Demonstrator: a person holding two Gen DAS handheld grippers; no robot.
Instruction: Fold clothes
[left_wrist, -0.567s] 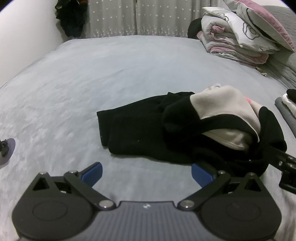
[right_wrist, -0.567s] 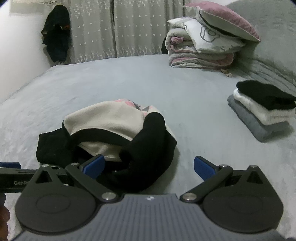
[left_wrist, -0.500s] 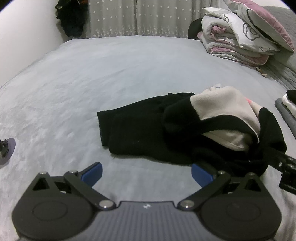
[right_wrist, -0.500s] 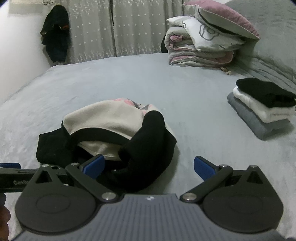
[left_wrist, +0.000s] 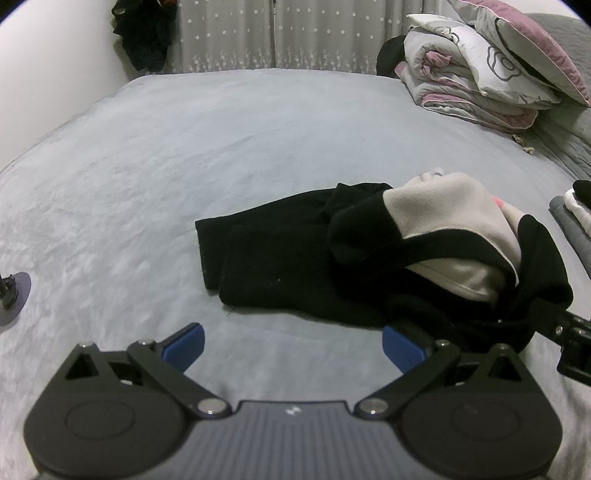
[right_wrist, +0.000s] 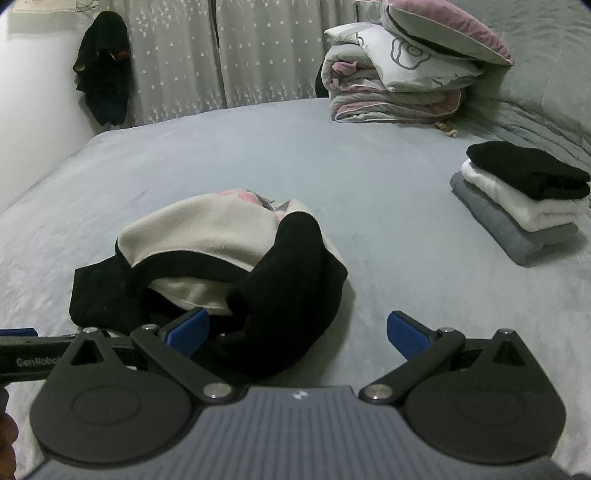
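Mid-frame on the bed (left_wrist: 184, 155), a crumpled black-and-cream garment (right_wrist: 221, 258) lies unfolded; 3 folded pieces (right_wrist: 524, 199) sit right. Left claw (left_wrist: 291, 345) and right claw (right_wrist: 297, 330) both gape empty, so probably a grab-and-spread next.

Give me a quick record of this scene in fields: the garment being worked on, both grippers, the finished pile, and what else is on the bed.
surface: grey bed
garment: black and cream garment, crumpled, unfolded
left gripper: open, empty, just short of the garment
right gripper: open, empty, at the garment's near edge
folded pile: black on white on grey, right of the garment
bedding: rolled quilt and pillow, far side
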